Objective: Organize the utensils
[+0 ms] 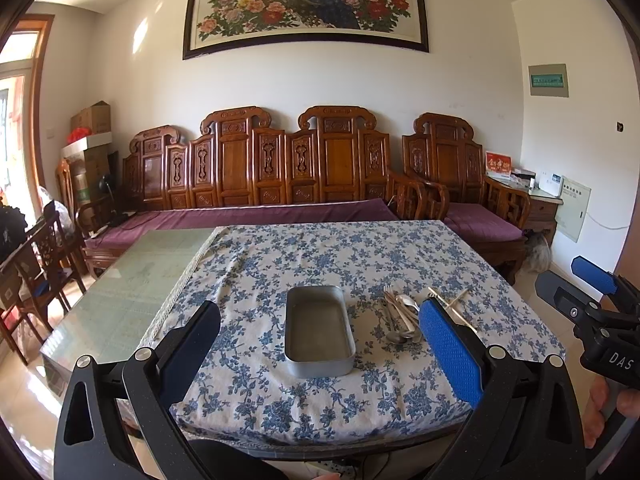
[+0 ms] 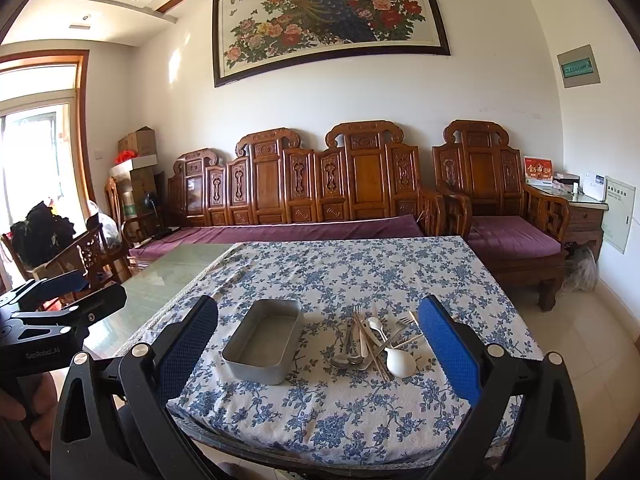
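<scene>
An empty grey metal tray (image 1: 319, 330) (image 2: 262, 340) lies on the blue floral tablecloth (image 1: 320, 264) (image 2: 344, 272). Right of it is a heap of utensils (image 1: 402, 316) (image 2: 372, 340): metal spoons and forks, wooden chopsticks (image 1: 452, 300) (image 2: 374, 346) and a white spoon (image 2: 400, 362). My left gripper (image 1: 320, 340) hovers open near the table's front edge, with the tray between its fingers in view and nothing held. My right gripper (image 2: 318, 340) is open too, back from the table. The right gripper (image 1: 592, 280) also shows at the right edge of the left wrist view.
The cloth covers the right part of a glass-topped table (image 1: 140, 280) (image 2: 160, 276). A carved wooden sofa (image 1: 260, 168) (image 2: 320, 184) with purple cushions stands behind it, chairs (image 1: 48, 248) at the left. A hand (image 1: 608, 408) holds the right gripper.
</scene>
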